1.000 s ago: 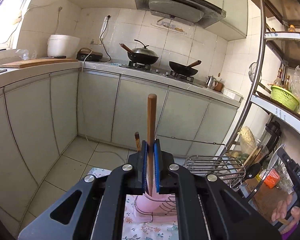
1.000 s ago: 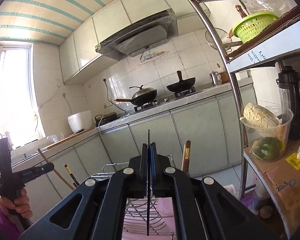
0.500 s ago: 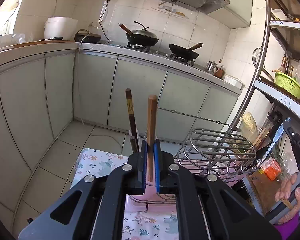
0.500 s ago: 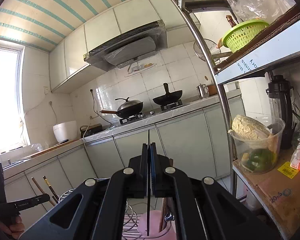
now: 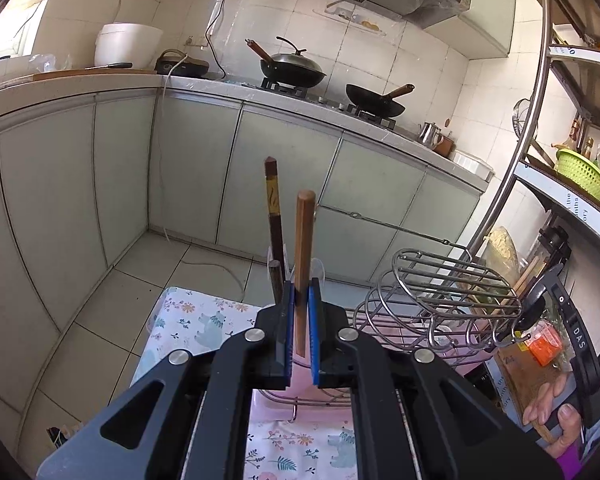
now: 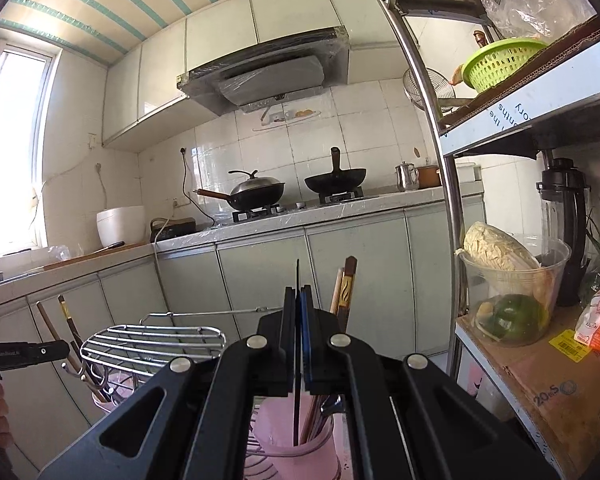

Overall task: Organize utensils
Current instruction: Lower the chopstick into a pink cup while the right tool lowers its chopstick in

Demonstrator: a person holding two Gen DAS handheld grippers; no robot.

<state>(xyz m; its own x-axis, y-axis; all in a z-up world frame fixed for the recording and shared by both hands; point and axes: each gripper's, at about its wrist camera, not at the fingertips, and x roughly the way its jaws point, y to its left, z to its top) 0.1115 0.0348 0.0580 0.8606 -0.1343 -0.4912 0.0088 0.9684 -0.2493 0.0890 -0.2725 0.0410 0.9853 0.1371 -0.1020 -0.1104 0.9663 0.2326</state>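
The wire rack sits right of the left gripper, whose fingers pinch a light, stiff wooden stick low on its shaft, upright over the pink cup; a smooth stick may slip, so a mid-shaft hold suits. The right gripper has clamped a thin, rigid black strip, its lower end in that cup

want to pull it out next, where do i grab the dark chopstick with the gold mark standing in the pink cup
Take the dark chopstick on its bare upper shaft, from above. It stands nearly upright, its lower end hidden behind the left hand-held gripper, which holds the wooden stick close beside it.
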